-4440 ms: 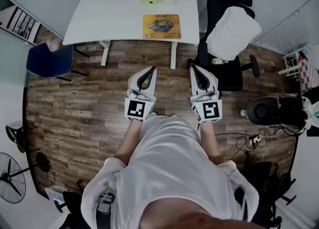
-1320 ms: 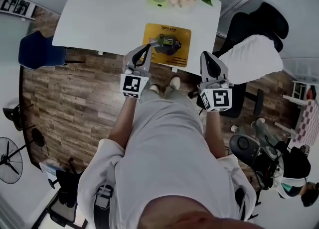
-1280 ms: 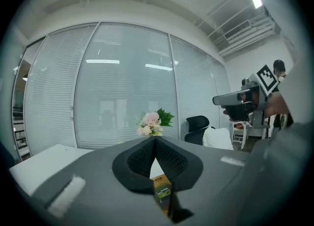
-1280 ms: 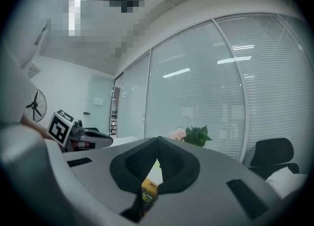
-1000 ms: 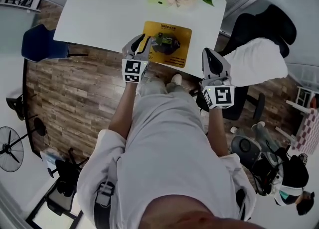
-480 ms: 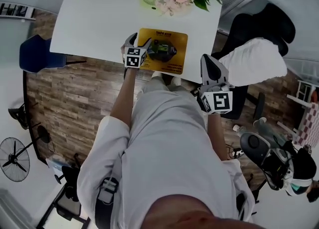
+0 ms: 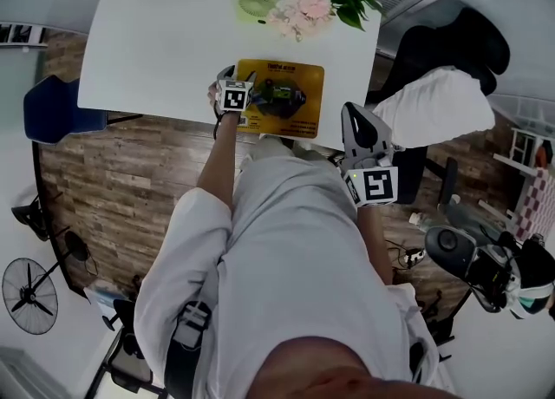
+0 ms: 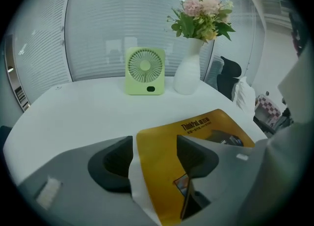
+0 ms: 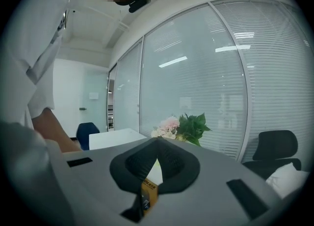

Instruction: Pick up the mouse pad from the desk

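Pick not yet done: yellow mouse pad (image 7: 279, 98) lay flat at the near edge of the white desk (image 7: 156, 33), left gripper (image 8: 154, 140) wide but closing around the pad's near-left edge without gripping, right gripper (image 9: 157, 142) pinched together, empty, off right; clamp and lift remained.

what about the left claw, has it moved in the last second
Yes. The left claw went from the desk's near edge forward over the desktop, to the mouse pad's left edge; its jaws are closing with that edge between them.
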